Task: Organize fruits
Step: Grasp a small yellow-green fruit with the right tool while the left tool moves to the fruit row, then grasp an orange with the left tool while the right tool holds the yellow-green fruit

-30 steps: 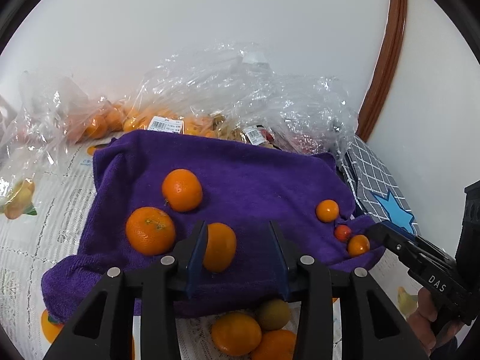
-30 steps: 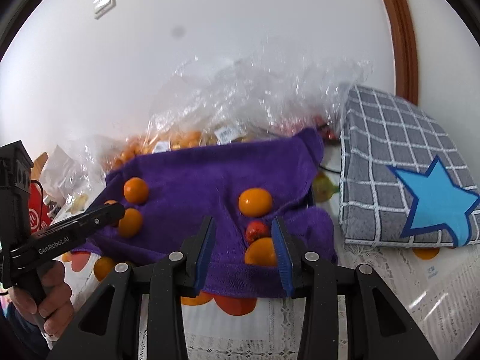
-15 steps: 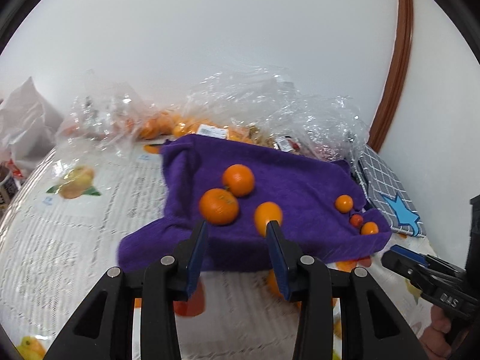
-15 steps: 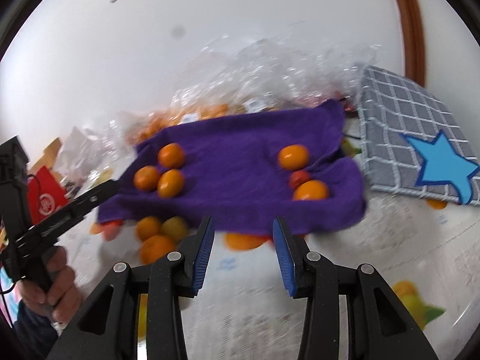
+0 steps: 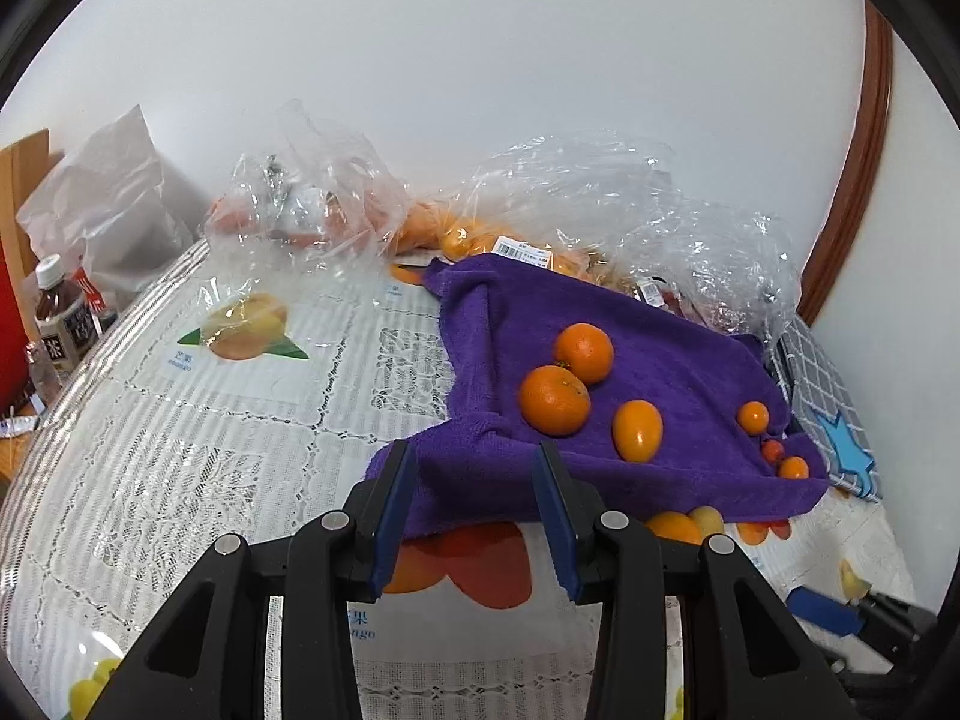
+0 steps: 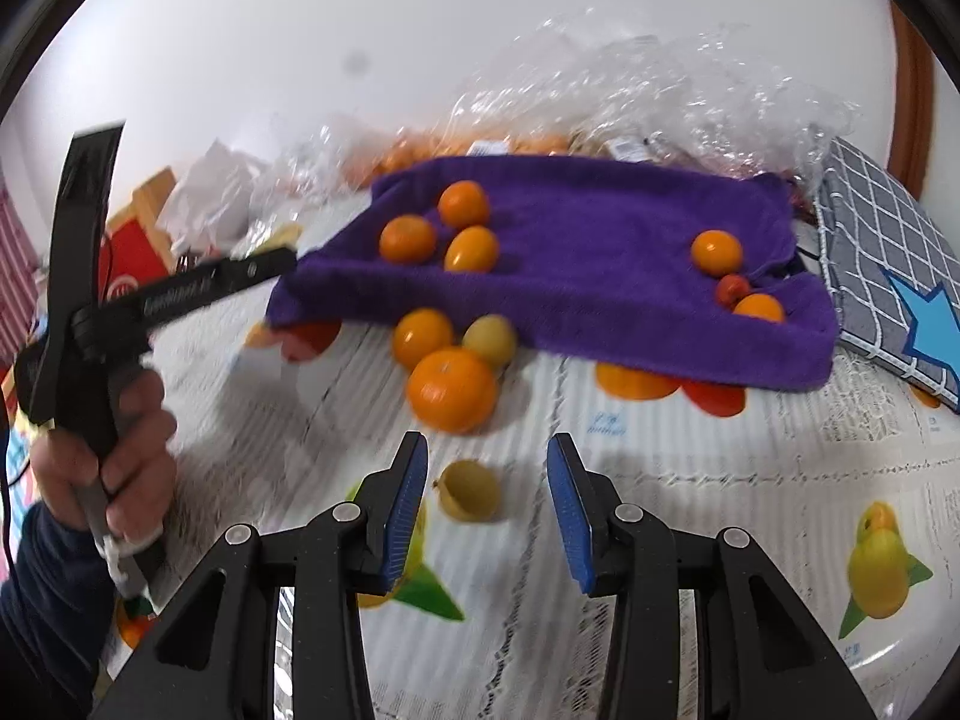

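Both grippers, left (image 5: 474, 504) and right (image 6: 487, 501), are open and hold nothing. Six fruits lie on the towel (image 6: 588, 252). Four more fruits lie on the table (image 6: 690, 480).

Both grippers pulled back from purple towel (image 6: 588, 252); left gripper (image 5: 474, 504) also swung left; jaws unchanged.

- The purple towel (image 6: 588, 252) was thick, matt terry cloth with a fuzzy nap.
- The oranges (image 5: 555, 399) had glossy, finely dimpled peel.
- The bags (image 5: 606, 192) behind were thin, clear, crinkled plastic catching glare.
- The tabletop (image 5: 198, 456) wore a white lace-patterned cover printed with fruit, faintly shiny.
- The fingers (image 6: 408, 495) carried ribbed blue pads on matt black plastic with small metal screws.
- The cushion (image 6: 882, 252) was checked grey cloth.
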`<move>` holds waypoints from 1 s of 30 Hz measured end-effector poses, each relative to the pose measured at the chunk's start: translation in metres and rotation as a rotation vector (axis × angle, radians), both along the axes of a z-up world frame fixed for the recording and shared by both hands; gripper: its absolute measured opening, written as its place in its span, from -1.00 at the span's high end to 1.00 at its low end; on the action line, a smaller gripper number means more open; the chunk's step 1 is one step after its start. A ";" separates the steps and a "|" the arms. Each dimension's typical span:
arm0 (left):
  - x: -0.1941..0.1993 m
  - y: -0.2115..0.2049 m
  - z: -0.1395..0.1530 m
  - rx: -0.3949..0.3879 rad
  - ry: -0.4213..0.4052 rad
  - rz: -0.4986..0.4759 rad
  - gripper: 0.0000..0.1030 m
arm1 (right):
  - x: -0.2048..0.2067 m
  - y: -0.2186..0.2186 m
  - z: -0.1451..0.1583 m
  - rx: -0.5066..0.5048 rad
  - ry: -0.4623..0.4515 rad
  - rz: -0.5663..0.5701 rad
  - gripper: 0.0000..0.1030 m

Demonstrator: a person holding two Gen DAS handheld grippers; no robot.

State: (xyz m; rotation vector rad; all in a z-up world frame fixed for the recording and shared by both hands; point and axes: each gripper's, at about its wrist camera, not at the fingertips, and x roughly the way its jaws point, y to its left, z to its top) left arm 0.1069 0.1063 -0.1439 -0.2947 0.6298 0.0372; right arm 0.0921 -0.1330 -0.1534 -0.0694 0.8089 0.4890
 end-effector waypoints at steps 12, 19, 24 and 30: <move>0.002 0.001 -0.002 -0.048 0.017 -0.028 0.26 | 0.006 0.018 -0.020 -0.102 0.030 0.011 0.47; 0.003 -0.014 -0.004 -0.021 0.013 -0.108 0.26 | 0.010 0.002 -0.014 -0.124 -0.004 -0.019 0.48; 0.001 -0.031 -0.003 -0.036 0.013 -0.245 0.26 | 0.027 -0.027 -0.013 -0.143 -0.029 -0.108 0.48; 0.009 -0.050 -0.012 -0.160 0.084 -0.376 0.26 | 0.031 -0.050 -0.013 -0.059 -0.023 -0.164 0.48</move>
